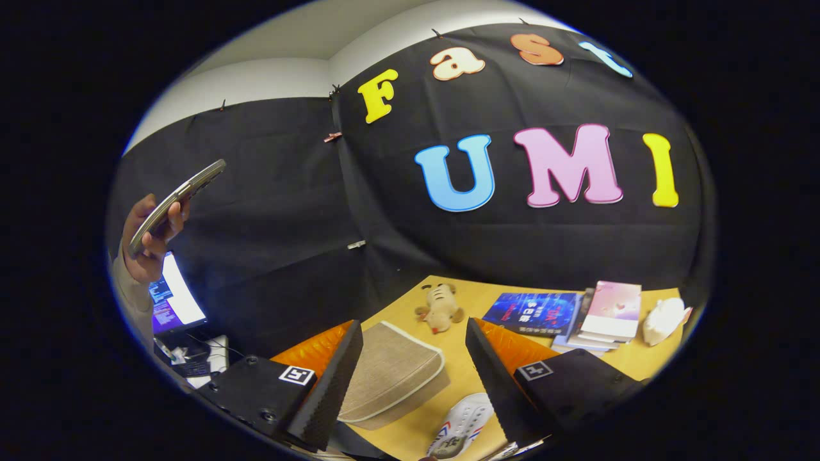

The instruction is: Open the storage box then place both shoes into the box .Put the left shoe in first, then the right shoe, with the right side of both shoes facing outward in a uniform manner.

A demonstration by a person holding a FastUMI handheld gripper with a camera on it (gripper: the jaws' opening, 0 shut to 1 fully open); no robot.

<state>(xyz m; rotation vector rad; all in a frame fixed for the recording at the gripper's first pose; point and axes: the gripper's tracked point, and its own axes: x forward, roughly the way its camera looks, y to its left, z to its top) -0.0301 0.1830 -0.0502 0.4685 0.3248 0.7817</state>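
- far left: a hand (150,240) holds up a phone (176,203) against the black cloth wall (275,211); below it a lit laptop screen (176,298) with cables around its base.
- gripper (413,378) above the wooden table (464,301), fingers spread wide apart, nothing between the pads, touching nothing.
- storage box (392,378): beige fabric, pale trim, lying tilted on the table just beside the left finger, in the gap between the fingers. lid closed; contents cannot be seen.
- shoe (462,424): white with red and blue stripes, on the table low between the fingers, near the right finger, apart from the box. only one shoe visible.
- beyond the fingers: a small plush toy (439,308) lying on the table.
- right of it: a blue book (532,312), then a stack of books (605,317) with a pink one on top.
- far right: a white plush toy (663,320) near the table's edge.
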